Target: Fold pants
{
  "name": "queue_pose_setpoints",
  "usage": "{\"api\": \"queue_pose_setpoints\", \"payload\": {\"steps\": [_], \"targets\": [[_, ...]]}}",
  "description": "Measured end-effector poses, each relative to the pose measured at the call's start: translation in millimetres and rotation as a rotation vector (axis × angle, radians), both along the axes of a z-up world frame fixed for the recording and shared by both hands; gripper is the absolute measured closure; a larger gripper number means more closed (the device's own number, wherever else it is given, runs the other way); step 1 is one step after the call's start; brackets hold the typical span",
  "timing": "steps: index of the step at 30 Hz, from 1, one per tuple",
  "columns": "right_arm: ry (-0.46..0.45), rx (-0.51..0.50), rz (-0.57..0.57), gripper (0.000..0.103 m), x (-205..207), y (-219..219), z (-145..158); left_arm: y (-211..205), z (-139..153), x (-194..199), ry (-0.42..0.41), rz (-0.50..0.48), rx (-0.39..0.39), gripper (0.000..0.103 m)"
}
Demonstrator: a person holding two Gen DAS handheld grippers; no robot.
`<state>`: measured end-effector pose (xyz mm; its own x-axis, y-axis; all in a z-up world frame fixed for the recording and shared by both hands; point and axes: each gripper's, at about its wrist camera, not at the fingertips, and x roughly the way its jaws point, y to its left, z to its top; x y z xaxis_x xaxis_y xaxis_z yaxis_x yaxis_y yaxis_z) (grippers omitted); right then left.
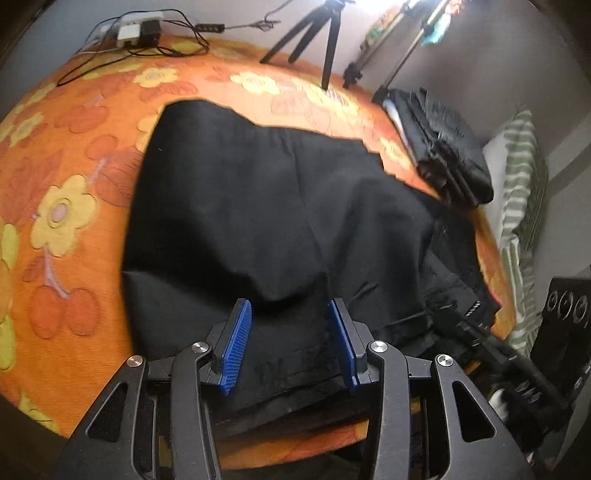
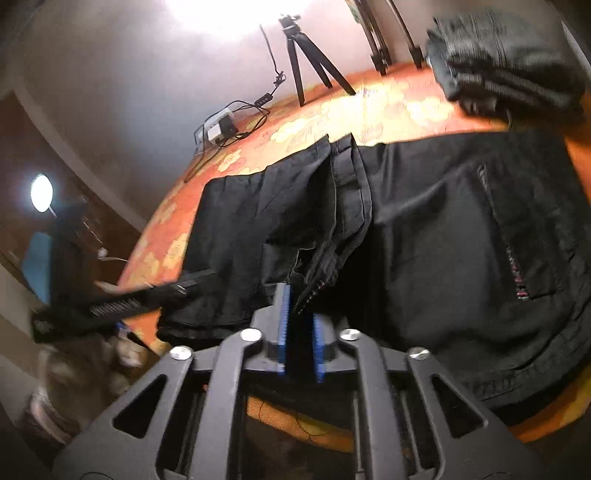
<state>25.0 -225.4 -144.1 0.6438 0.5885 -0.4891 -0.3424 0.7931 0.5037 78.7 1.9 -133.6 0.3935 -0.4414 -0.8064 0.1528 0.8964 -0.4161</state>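
Observation:
Black pants (image 1: 258, 203) lie spread on a table under an orange flowered cloth (image 1: 74, 166). My left gripper (image 1: 290, 308) hovers over their near edge, blue pads wide apart and open, nothing between them. In the right wrist view the pants (image 2: 443, 240) show their open fly and a side pocket. My right gripper (image 2: 301, 304) sits at the bunched fly edge, its pads a narrow gap apart, and they do not seem to press the fabric. One finger (image 2: 155, 293) of the left gripper reaches in low on the left, blurred.
A stack of folded dark clothes (image 1: 454, 158) (image 2: 506, 62) rests at the table's far right. A small tripod (image 1: 314, 33) (image 2: 306, 55) and chargers with cables (image 1: 136, 31) (image 2: 219, 129) stand at the back edge. Green striped fabric (image 1: 521, 184) lies beyond the right edge.

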Motion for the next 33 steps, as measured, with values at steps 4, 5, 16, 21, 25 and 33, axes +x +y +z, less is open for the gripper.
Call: {"api": "queue_pose_setpoints", "payload": {"steps": [4,5,16,21,25,33], "targets": [[0.03,0.119,0.019,0.058,10,-26,-2,-1,0,-2,-0.005,-0.02,-0.003,0.062],[0.045,0.145,0.033,0.058,14,-32,-2,-1,0,-3,-0.006,-0.022,-0.003,0.062],[0.179,0.096,0.131,0.057,59,-22,-7,-39,8,-9,-0.024,-0.152,-0.026,0.062],[0.213,0.11,0.156,0.057,62,-24,-13,-72,23,-27,-0.089,-0.284,0.028,0.059],[0.236,0.138,0.155,0.057,69,-24,-16,-90,16,-31,-0.115,-0.316,0.105,0.059],[0.254,0.103,0.155,0.057,77,-14,-18,-104,9,-28,-0.182,-0.311,0.143,0.059]]}}
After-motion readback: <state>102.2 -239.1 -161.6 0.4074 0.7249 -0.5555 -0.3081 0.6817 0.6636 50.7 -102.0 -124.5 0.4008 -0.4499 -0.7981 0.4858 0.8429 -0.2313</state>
